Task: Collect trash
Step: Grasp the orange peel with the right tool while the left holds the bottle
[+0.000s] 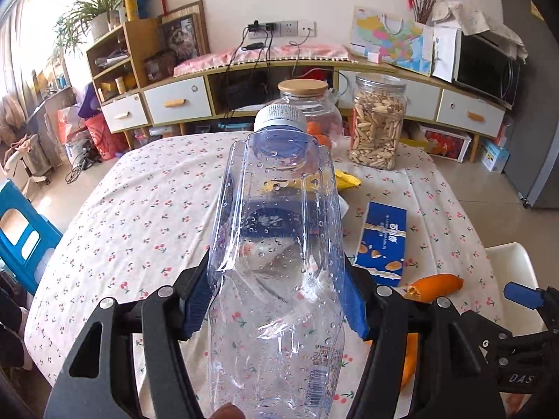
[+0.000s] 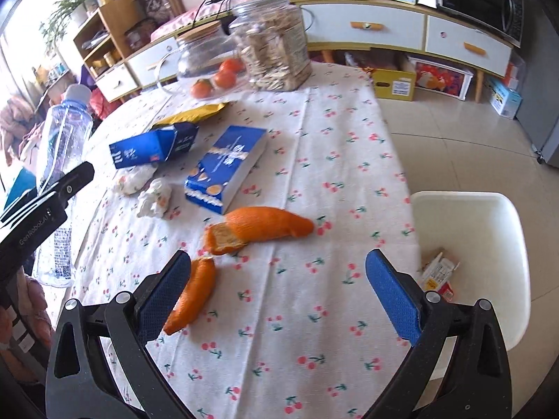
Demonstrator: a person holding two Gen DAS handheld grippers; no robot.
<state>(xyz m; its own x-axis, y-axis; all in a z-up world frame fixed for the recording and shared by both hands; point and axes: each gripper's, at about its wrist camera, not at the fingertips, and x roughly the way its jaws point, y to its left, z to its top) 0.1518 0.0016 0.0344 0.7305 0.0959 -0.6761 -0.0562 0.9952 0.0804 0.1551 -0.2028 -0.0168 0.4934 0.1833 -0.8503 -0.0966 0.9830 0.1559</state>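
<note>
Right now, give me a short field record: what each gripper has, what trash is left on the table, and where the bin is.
left gripper: jaws shut on empty bottle
right gripper: jaws open, nothing held
trash left: two orange peels, two blue boxes, crumpled tissues, yellow wrapper
bin: white, off the table's right edge

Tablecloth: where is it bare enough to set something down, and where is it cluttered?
Bare: the tablecloth between the flat blue box and the edge by the white bin; also the near strip below the orange peels. Crowded: the far side, around the jars, oranges, carton and tissues.
</note>
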